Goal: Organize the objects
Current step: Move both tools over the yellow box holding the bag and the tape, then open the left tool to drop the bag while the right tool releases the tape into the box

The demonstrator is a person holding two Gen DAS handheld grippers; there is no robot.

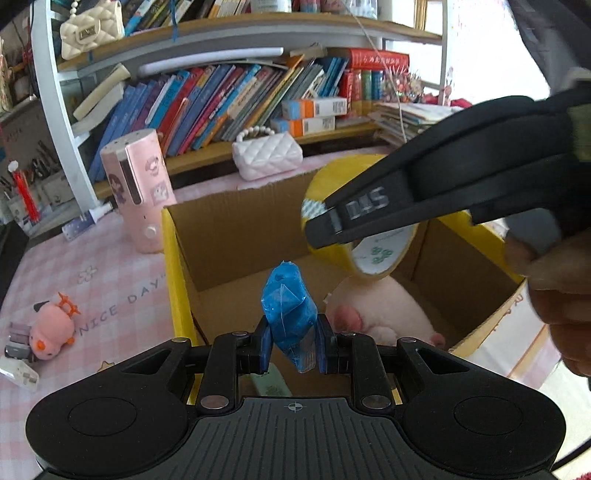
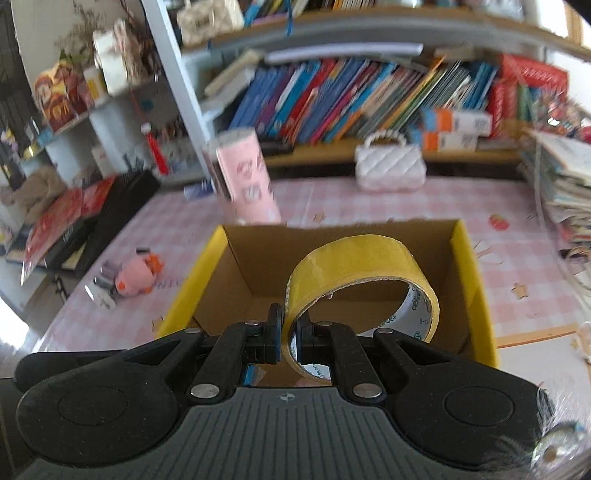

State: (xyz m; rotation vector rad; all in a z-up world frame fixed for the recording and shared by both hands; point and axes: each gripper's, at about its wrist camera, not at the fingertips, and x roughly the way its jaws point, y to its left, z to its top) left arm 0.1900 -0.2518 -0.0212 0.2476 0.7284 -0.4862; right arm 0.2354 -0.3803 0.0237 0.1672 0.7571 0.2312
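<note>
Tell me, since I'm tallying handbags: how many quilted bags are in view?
2: a white quilted bag on the pink table by the lower shelf, and a cream quilted bag on the upper shelf. Others may be hidden.

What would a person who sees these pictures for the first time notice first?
Probably the yellow tape roll, held by its band in the right gripper over the open cardboard box. Next, the crumpled blue packet clamped in the left gripper above the same box, where a pink plush toy lies on the bottom. Behind the box, a tall pink cylinder stands on the checked tablecloth.
</note>
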